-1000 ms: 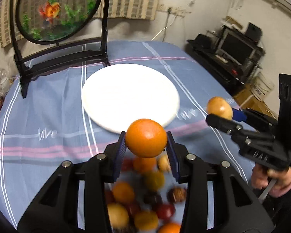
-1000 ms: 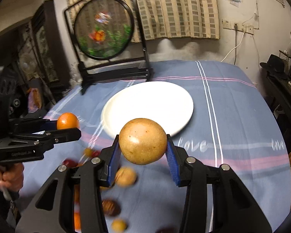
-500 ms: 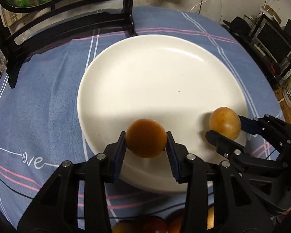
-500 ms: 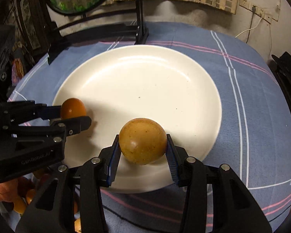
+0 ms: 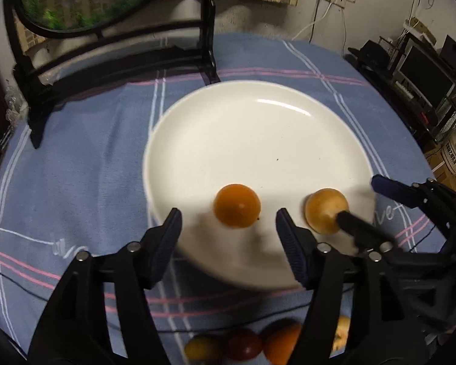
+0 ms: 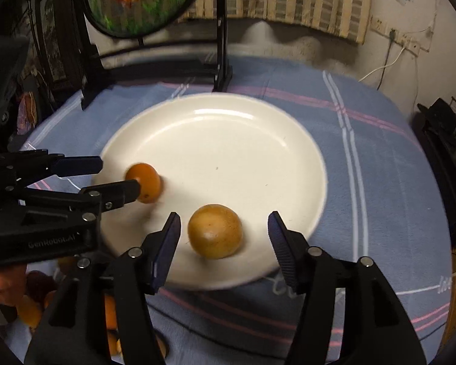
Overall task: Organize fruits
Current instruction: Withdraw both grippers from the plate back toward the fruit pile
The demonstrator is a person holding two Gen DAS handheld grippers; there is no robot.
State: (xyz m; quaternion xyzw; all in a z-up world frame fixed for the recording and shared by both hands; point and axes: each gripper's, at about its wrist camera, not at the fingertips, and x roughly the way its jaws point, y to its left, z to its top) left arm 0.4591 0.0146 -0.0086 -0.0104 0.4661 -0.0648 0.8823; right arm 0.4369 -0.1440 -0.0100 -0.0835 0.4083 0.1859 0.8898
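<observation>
— What just changed?
— Both claws, shut on fruit a moment ago, now gape wide: the left claw [image 5: 228,225] freed an orange [image 5: 237,206], the right claw [image 6: 223,228] a brown fruit [image 6: 215,235].
— Where are they?
— On the white plate [image 5: 258,127]; more fruit [image 5: 243,346] waits on the cloth.

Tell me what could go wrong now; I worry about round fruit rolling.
Both grippers are open. The orange fruit and tan round fruit lie loose near the white plate's near rim and may roll off. The open left gripper could nudge the orange one.
</observation>
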